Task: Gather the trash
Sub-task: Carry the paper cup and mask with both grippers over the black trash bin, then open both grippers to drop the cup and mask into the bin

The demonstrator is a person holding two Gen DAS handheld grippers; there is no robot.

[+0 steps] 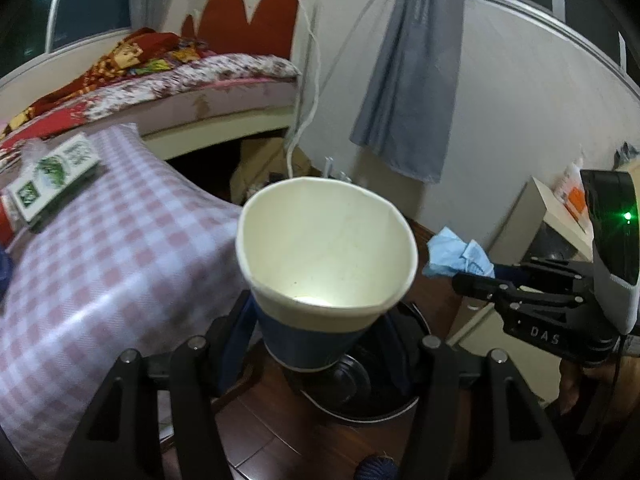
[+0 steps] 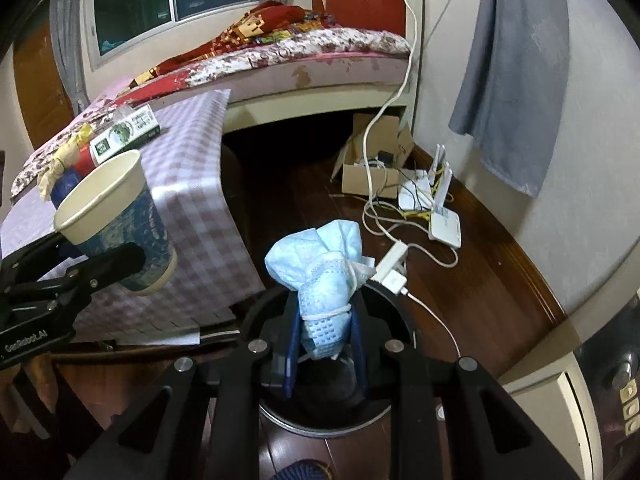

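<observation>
My left gripper (image 1: 316,336) is shut on a paper cup (image 1: 326,256) with a white inside and a blue band, held mouth up over a round black bin (image 1: 360,392) on the floor. The cup also shows in the right wrist view (image 2: 116,220), held in the left gripper (image 2: 112,268). My right gripper (image 2: 326,340) is shut on a crumpled blue face mask (image 2: 324,264), above the same black bin (image 2: 384,412). In the left wrist view the right gripper (image 1: 476,280) is at the right with the mask (image 1: 456,256).
A table with a pink checked cloth (image 2: 188,184) stands at the left, with a green and white box (image 2: 124,132) and other wrappers on it. A bed (image 2: 320,60) is behind. A cardboard box (image 2: 372,160), white routers (image 2: 440,216) and cables lie on the wooden floor.
</observation>
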